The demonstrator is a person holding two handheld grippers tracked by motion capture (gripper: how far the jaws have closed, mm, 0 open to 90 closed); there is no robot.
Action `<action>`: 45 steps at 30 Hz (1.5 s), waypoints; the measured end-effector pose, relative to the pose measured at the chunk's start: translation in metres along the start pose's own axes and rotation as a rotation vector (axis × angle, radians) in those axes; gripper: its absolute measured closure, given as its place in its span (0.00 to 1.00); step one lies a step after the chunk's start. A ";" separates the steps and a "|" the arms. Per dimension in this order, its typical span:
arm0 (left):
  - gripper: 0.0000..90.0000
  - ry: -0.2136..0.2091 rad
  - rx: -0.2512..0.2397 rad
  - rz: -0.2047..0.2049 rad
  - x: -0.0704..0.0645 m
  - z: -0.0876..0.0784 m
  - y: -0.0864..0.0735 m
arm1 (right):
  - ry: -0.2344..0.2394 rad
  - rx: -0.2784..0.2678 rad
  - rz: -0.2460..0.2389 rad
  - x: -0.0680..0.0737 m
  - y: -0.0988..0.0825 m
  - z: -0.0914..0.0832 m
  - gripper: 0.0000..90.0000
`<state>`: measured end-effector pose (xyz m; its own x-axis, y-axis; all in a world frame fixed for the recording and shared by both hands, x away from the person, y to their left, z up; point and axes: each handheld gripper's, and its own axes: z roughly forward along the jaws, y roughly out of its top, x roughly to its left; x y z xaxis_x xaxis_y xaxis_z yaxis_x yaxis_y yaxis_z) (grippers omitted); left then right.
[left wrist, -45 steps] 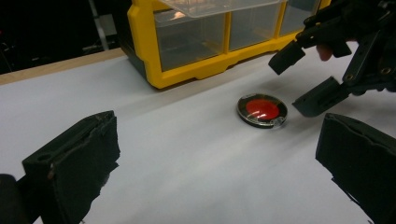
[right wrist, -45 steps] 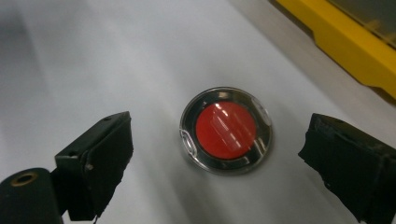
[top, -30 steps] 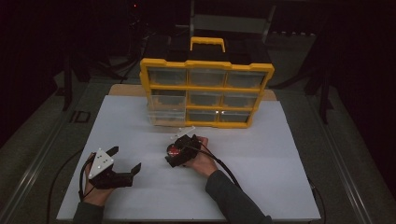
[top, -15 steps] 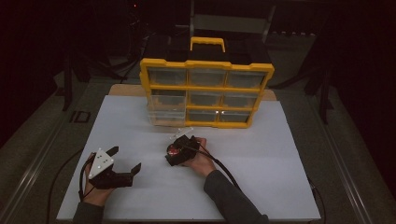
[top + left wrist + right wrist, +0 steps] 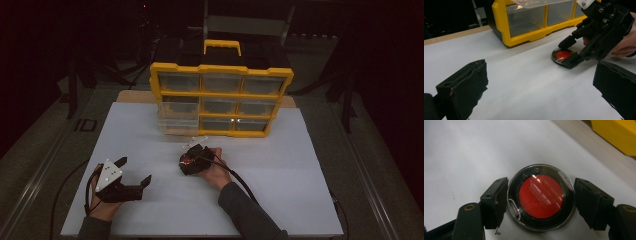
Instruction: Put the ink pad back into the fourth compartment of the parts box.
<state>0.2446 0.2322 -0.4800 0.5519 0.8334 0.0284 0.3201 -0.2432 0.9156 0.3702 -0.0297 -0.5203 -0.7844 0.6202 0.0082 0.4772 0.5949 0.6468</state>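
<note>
Right gripper view | round case [image 5: 541,197] between closing jaws | right-side gap

Dark room, white table [image 5: 300,165]

white table [image 5: 300,165], yellow drawer organiser [image 5: 220,102] at back, round red-centred case [image 5: 541,197] lying flat

One round, flat case [image 5: 541,197] with a clear plastic lid, black rim and red disc inside lies flat on the white table top [image 5: 280,170], lid upward and closed. Two small clear tabs project from its rim on opposite sides. It sits near the middle of the table, somewhat toward the far edge and well apart from the left and right edges [image 5: 563,55].
</note>
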 end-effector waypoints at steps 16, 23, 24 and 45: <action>0.00 0.001 0.006 0.005 0.000 0.000 0.000 | 0.031 0.036 -0.054 0.000 0.000 -0.016 0.32; 0.00 0.001 0.006 0.004 0.000 0.001 0.000 | 0.034 0.049 -0.041 -0.003 0.000 -0.025 0.32; 0.00 0.001 0.006 0.004 0.000 0.001 0.000 | 0.035 0.051 -0.038 -0.004 0.000 -0.027 0.32; 0.00 0.009 0.009 0.001 0.000 0.001 -0.001 | 0.030 0.040 -0.009 -0.018 0.003 -0.057 0.32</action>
<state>0.2457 0.2320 -0.4811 0.5452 0.8377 0.0329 0.3262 -0.2481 0.9122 0.3629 -0.0681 -0.4754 -0.8002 0.5992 0.0258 0.4849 0.6210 0.6158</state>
